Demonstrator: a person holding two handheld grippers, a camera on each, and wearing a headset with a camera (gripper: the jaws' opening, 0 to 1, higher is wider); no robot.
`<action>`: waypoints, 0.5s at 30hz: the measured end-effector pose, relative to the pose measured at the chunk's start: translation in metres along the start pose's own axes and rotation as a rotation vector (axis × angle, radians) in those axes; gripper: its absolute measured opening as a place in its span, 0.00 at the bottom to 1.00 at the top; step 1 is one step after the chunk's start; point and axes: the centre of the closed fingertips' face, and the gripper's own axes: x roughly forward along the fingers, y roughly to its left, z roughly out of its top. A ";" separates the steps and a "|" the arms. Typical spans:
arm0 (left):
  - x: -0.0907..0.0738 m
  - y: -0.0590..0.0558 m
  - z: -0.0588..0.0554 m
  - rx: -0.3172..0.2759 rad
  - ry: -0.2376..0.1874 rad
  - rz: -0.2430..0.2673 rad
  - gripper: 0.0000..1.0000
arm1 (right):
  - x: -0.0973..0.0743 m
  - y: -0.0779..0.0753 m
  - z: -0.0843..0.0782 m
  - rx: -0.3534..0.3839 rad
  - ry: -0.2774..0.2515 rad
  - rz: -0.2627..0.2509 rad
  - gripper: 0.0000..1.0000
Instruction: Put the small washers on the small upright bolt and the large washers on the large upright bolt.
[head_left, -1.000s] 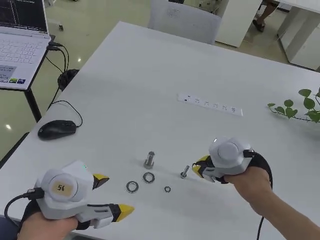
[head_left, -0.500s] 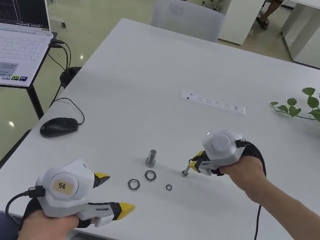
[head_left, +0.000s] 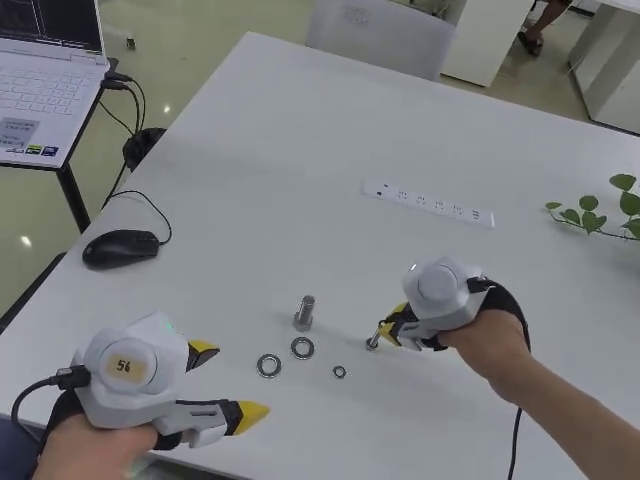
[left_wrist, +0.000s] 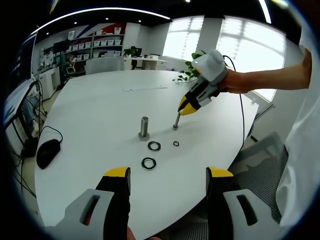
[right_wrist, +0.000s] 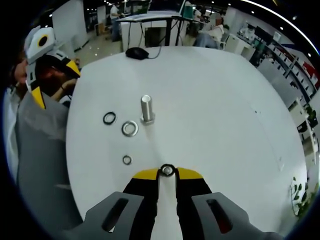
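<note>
- The right tool has its yellow-tipped jaws drawn in on a small washer, a thin dark ring pinched between the tips.
- The pale spot inside the ring may be the end of the small upright bolt. The fisheye picture is too coarse to tell, and the jaws hide the rest of it.
- In the head view the tips of this tool meet the top of the small upright bolt, a slim grey stud standing on the white bench. Whether the ring is already over the thread cannot be told.
- A loose small washer lies flat near the small bolt, on the person's side of it.
- The large upright bolt is thicker and stands head down, apart from the small one.
- Two large washers lie flat near its foot, one close by and one farther out, not touching each other.
- The left tool hovers with its jaws spread wide by the near bench edge, well apart from the washers.
- The hand under it is cut off by the frame.
- A mouse and a power strip lie farther out on the bench.
</note>
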 end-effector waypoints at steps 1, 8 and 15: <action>0.000 0.000 0.000 0.000 -0.001 0.000 0.60 | 0.000 0.000 0.000 -0.001 0.002 0.000 0.13; 0.000 -0.001 -0.001 -0.002 -0.001 -0.001 0.60 | 0.001 0.001 0.000 0.000 0.005 0.000 0.13; -0.002 0.001 -0.001 -0.001 0.000 0.003 0.60 | 0.006 0.001 -0.002 -0.001 0.018 0.006 0.13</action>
